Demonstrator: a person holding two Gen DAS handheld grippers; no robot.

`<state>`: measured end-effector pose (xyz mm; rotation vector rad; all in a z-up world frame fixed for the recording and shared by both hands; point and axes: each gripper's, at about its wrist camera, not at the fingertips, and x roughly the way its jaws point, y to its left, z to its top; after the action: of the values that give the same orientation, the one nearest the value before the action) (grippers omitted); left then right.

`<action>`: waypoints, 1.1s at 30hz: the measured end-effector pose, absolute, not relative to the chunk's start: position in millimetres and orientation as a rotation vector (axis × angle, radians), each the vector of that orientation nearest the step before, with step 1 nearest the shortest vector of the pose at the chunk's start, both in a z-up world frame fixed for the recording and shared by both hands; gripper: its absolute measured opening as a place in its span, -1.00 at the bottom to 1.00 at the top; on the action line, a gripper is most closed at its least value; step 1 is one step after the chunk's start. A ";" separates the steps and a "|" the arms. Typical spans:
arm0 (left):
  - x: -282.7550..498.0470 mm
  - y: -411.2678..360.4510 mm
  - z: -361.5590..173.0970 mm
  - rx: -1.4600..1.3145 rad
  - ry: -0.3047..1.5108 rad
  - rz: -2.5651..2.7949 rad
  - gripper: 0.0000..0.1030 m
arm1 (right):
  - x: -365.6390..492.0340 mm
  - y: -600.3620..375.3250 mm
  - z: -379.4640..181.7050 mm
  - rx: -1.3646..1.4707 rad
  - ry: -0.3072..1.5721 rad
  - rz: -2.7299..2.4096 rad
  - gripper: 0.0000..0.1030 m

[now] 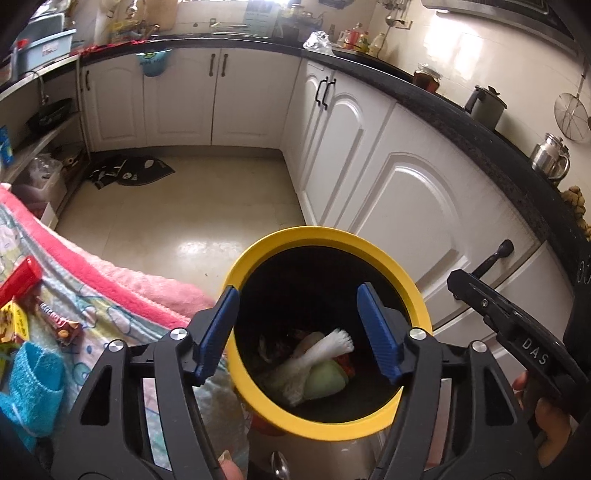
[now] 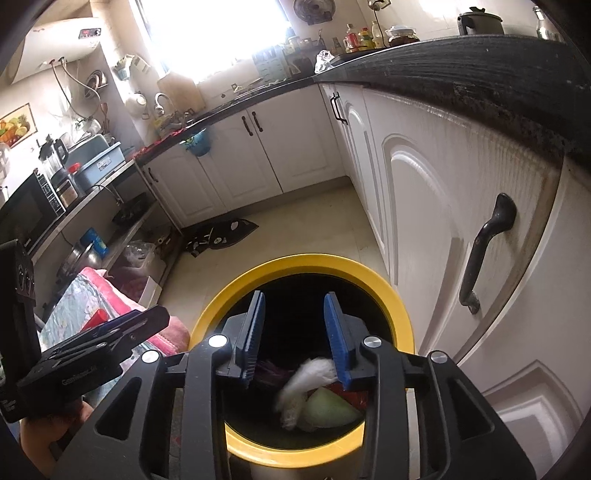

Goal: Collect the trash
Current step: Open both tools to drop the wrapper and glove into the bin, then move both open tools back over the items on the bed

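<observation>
We are at the drop: both the left gripper (image 1: 295,328) and right gripper (image 2: 293,336) hang released over the yellow-rimmed bin (image 1: 258,242), white scrap (image 1: 325,350) inside. Next we fetch more wrappers (image 1: 55,319) off the blanket (image 1: 122,280).

Daylight blows out the window (image 2: 214,33); glare streaks the floor (image 1: 192,240). Fisheye bends both views, corners vignette black, and the white scrap (image 2: 306,380) blurs.

Yellow-rimmed bin (image 1: 402,280) stands upright — white crumpled trash (image 1: 314,354) lies inside, atop scraps.
</observation>
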<state>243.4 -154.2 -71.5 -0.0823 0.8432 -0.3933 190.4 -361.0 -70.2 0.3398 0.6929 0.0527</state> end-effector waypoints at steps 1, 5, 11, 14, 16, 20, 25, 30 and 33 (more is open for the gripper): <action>242.7 -151.7 -70.7 -0.084 0.841 -0.387 0.28 | 189.8 -359.8 -69.0 0.337 0.690 0.054 -0.35; 237.8 -141.5 -63.2 -0.100 0.823 -0.364 0.59 | 187.8 -356.3 -63.4 0.329 0.676 0.059 -0.14; 229.8 -129.4 -49.7 -0.102 0.784 -0.323 0.79 | 180.8 -351.3 -53.3 0.315 0.645 0.061 0.03; 224.2 -123.7 -43.8 -0.101 0.766 -0.311 0.79 | 178.0 -349.0 -48.4 0.313 0.631 0.058 0.15; 220.6 -118.5 -39.8 -0.108 0.757 -0.305 0.79 | 175.9 -348.1 -45.0 0.315 0.621 0.060 0.18; 214.0 -110.0 -32.9 -0.117 0.740 -0.292 0.79 | 172.8 -344.2 -37.5 0.302 0.604 0.071 0.27; 206.6 -99.4 -25.3 -0.137 0.721 -0.279 0.79 | 169.3 -334.2 -27.5 0.277 0.585 0.092 0.33; 198.3 -86.3 -21.6 -0.139 0.705 -0.256 0.79 | 165.6 -325.8 -16.7 0.257 0.564 0.111 0.39; 193.1 -78.7 -20.1 -0.145 0.699 -0.244 0.79 | 163.4 -320.2 -10.5 0.244 0.551 0.124 0.42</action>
<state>193.1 -78.7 -20.1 -0.1446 0.6994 -0.2439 163.4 -320.2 -10.5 0.2437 0.5510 0.1244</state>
